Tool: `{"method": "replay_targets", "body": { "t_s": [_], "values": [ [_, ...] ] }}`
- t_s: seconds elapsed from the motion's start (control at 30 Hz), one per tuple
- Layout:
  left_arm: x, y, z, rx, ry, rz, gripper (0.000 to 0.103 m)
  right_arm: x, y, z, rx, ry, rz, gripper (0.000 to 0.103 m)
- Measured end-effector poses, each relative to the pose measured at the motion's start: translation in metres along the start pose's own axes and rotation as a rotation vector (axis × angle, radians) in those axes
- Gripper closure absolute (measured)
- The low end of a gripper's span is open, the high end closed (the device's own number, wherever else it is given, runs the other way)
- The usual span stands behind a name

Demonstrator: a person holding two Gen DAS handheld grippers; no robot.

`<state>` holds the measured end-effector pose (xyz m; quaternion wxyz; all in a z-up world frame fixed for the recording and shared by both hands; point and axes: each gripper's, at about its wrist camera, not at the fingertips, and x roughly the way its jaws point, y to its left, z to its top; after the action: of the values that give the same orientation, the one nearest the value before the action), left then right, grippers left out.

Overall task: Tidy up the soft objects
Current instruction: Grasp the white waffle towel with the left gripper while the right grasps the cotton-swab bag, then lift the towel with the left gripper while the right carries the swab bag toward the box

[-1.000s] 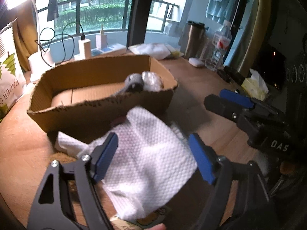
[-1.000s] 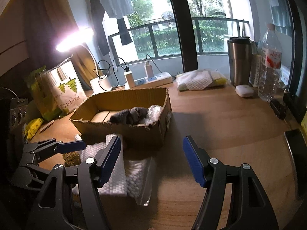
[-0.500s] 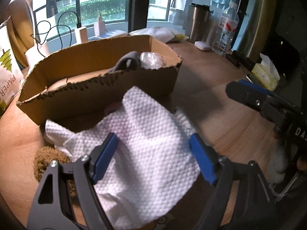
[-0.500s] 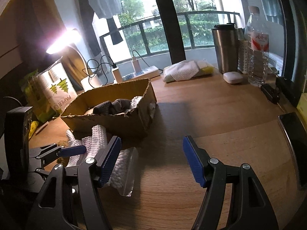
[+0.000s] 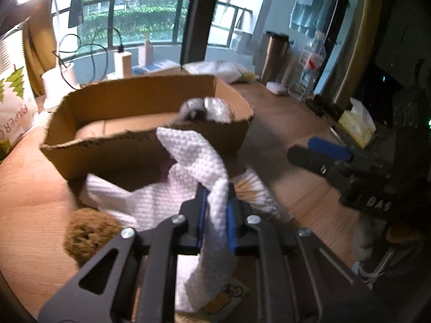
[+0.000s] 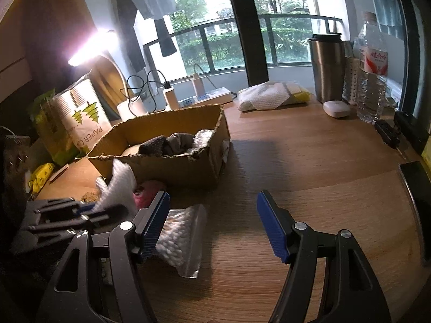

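My left gripper point(image 5: 216, 215) is shut on a white textured cloth point(image 5: 199, 161), which bunches up in front of the open cardboard box point(image 5: 129, 150). The box point(image 6: 172, 161) holds grey socks point(image 6: 172, 144) and a crinkly clear bag point(image 5: 218, 107). A brown sponge point(image 5: 90, 232) lies left of the gripper. A bag of cotton swabs point(image 6: 180, 238) lies beside the cloth, and a pink item point(image 6: 146, 192) sits behind it. My right gripper point(image 6: 212, 224) is open and empty over the wooden table, right of the swabs. It shows in the left wrist view point(image 5: 323, 150).
A paper bag point(image 6: 80, 121) stands left of the box. A power strip point(image 6: 204, 98), a steel tumbler point(image 6: 327, 67), a water bottle point(image 6: 371, 72), a white case point(image 6: 336, 109) and a bagged cloth point(image 6: 272, 95) line the back. A phone point(image 6: 417, 202) lies at right.
My left gripper has closed on the white cloth and pulled it up into a bunch. The right gripper has stayed open and shifted slightly.
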<state>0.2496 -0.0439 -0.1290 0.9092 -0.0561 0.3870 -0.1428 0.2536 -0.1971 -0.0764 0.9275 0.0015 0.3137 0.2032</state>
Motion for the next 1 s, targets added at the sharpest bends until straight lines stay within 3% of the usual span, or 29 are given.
{"method": "replay_targets", "body": {
  "t_s": [0.27, 0.4, 1.0],
  "values": [
    [-0.030, 0.029, 0.002, -0.047, -0.068, 0.004, 0.089, 0.016, 0.025, -0.002, -0.034, 0.036, 0.007, 0.032],
    [-0.043, 0.046, 0.000, -0.078, -0.100, 0.010, 0.089, 0.027, 0.031, -0.004, -0.021, 0.064, 0.010, 0.017],
    [-0.080, 0.081, -0.007, -0.135, -0.196, 0.030, 0.089, 0.067, 0.070, -0.028, -0.111, 0.251, -0.051, 0.017]
  ]
}}
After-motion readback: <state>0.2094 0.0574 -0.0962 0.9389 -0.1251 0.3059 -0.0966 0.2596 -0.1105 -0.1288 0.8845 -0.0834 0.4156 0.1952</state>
